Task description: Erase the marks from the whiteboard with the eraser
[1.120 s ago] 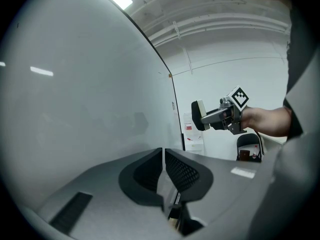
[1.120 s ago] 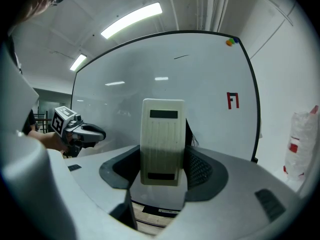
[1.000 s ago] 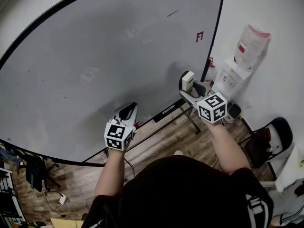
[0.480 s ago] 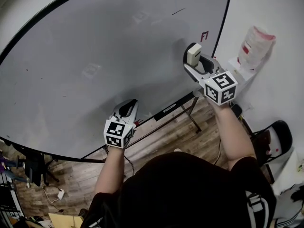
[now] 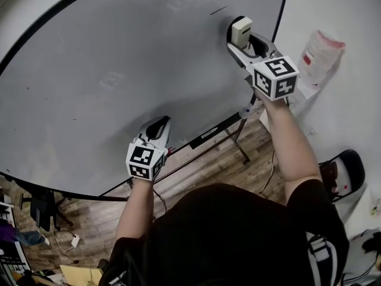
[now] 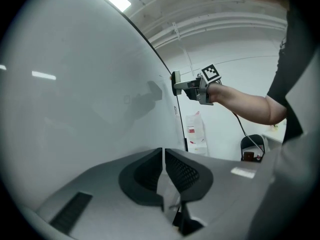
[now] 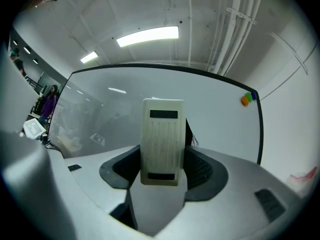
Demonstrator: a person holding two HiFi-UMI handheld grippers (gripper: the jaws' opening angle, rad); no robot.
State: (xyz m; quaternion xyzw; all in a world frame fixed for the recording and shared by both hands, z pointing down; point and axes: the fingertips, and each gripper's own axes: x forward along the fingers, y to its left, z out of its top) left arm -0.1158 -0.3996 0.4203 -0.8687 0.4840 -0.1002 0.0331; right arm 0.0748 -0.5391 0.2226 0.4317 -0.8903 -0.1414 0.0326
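I am gripping the eraser (image 7: 161, 134) in my right gripper (image 5: 240, 37), its dark ribbed pads closing on the eraser's two long sides. The eraser is showing as a cream plastic block with rounded corners, fine lengthwise grooves on its back and a dark slot near each end. I am holding it upright with its face meeting the whiteboard (image 5: 119, 70) near the upper right corner, just inside the black frame (image 5: 280, 11). A short dark stroke (image 5: 218, 9) is lying on the board just up and left of it. The board surface is looking smooth, glossy and pale grey, catching reflections of the ceiling lights. Small orange and green magnets (image 7: 246, 99) are sitting near the board's top right edge. My left gripper (image 6: 164, 156) is hanging low beside the board's bottom edge, its jaws drawn together with only a thin slit between them and nothing in it. Below, the wooden plank floor (image 5: 208, 171) is showing
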